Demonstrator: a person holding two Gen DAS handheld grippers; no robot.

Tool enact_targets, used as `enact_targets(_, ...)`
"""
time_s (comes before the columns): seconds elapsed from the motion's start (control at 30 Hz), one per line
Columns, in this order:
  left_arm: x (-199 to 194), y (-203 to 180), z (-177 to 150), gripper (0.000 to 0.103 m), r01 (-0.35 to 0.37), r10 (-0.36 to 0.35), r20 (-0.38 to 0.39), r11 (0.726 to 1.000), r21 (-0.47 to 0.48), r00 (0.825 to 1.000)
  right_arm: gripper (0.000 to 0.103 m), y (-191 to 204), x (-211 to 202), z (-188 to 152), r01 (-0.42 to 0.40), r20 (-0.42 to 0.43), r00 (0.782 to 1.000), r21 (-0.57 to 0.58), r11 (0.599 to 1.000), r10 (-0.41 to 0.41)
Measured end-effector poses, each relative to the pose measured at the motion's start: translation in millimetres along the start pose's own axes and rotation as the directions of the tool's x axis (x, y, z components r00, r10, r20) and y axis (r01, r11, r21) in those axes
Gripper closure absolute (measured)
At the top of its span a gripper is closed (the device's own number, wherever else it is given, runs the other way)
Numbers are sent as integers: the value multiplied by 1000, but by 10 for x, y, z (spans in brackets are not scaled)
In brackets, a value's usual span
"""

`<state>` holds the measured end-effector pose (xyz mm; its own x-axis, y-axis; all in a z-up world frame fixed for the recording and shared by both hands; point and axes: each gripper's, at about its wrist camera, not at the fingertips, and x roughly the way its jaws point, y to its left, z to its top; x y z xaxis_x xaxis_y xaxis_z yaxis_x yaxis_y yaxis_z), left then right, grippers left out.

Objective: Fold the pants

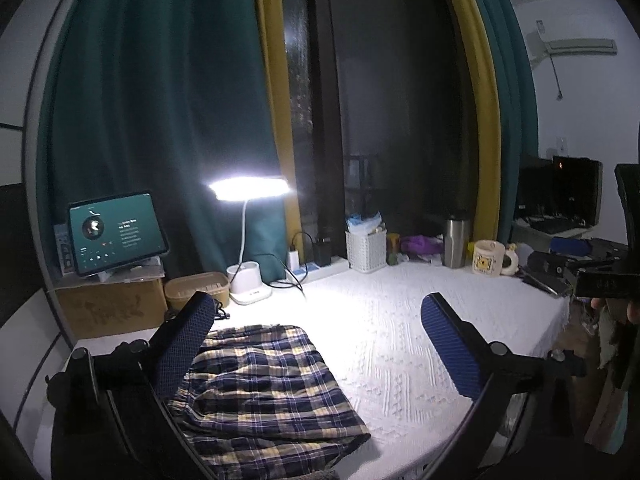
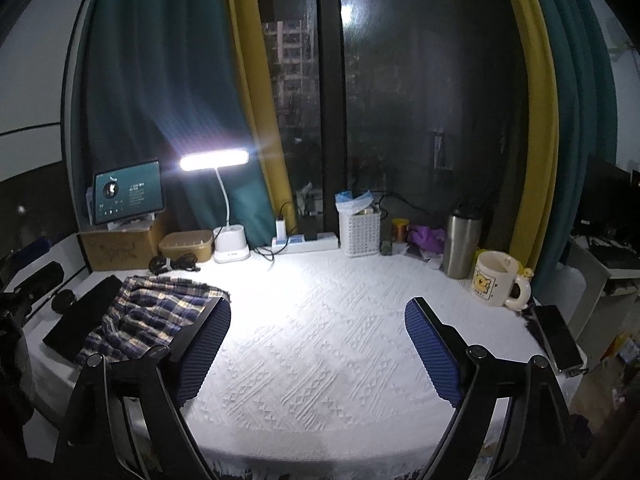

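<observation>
The plaid pants [image 1: 264, 392] lie folded in a compact rectangle on the white textured tablecloth [image 1: 380, 340], near the table's left side. My left gripper [image 1: 320, 320] is open and empty, raised above the table with the pants below its left finger. In the right wrist view the pants [image 2: 152, 312] sit at the far left, partly behind the left finger. My right gripper [image 2: 318, 324] is open and empty over the bare cloth [image 2: 320, 360], to the right of the pants.
A lit desk lamp [image 2: 228, 248], a tablet on a cardboard box [image 2: 128, 192], a lidded box [image 2: 186, 244], a power strip [image 2: 304, 242], a white basket [image 2: 360, 232], a steel tumbler [image 2: 462, 244] and a mug [image 2: 496, 280] line the back edge. A phone [image 2: 558, 338] lies at the right edge, a black keyboard [image 2: 80, 318] at the left.
</observation>
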<state>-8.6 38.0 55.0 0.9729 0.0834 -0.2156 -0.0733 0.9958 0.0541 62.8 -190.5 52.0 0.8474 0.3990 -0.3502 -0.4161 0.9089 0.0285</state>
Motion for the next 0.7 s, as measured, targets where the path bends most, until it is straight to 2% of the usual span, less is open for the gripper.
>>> enact_targets(0.23,-55,53,22,1,-45,45,26,999,-9,999,7,-41,-130,75,36,57,998,11,999,-36)
enact_targets(0.47,-146,214,72,1,-96,103,62,989,-108,993,1,-81,-291,169,106,107,989,12,994,-106)
enact_targets(0.63,-170,166,67,1,-164,169,82,984,-64,982,0,-137,-312,179,125,114,985,15,992,-126)
enact_targets(0.7,-169,148,60,1,-169,174,89,984,-58,981,0,-166,-288,172,128,105,986,22,991,-130)
